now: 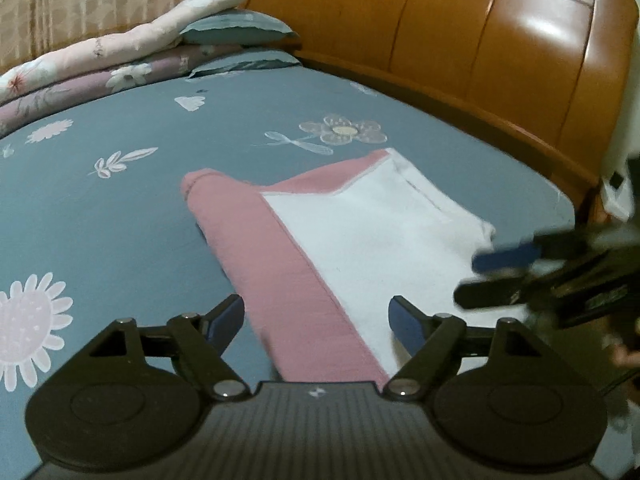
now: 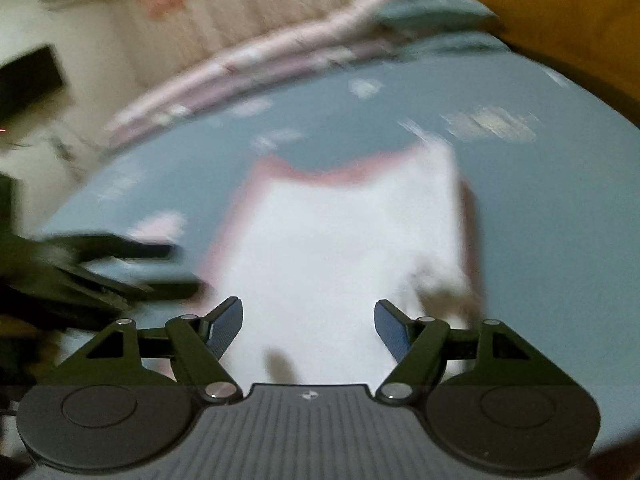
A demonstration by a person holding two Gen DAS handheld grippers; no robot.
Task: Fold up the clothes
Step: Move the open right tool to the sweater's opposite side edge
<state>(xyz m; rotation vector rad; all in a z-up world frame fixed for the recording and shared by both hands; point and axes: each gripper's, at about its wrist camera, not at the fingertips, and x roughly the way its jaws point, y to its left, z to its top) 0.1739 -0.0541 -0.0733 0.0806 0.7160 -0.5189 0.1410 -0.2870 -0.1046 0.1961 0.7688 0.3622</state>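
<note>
Pink and white cloth: we see one garment point(image 1: 352, 240) lying on the blue flowered bedsheet point(image 1: 120, 208), partly folded, its white inside face up and a pink band along its left edge.
Far left: folded quilts point(image 1: 100, 68) and pillows point(image 1: 240, 32) are stacked at the far side of the bed, well apart from the garment.
Left gripper point(image 1: 316, 320): we hold it low over the near end of the garment, jaws standing wide with the pink band between them; the pads press on nothing, so it grips nothing.
Garment's place: middle of the bed, running from our near edge toward the wooden headboard point(image 1: 480, 40) at far right.
Right gripper point(image 2: 308, 324): we hold it above the white panel, jaws likewise wide apart and empty; its own view is blurred, so fine detail is lost.
How it will handle: we judge it light, soft and limp, likely to sag and slide over itself when lifted, not fragile.
Where to take hold: we would pinch the two near corners, one in each gripper, biting through both layers at the hemmed edge so the fold stays square.
Risk: a single-layer pinch may pull the fold open.
</note>
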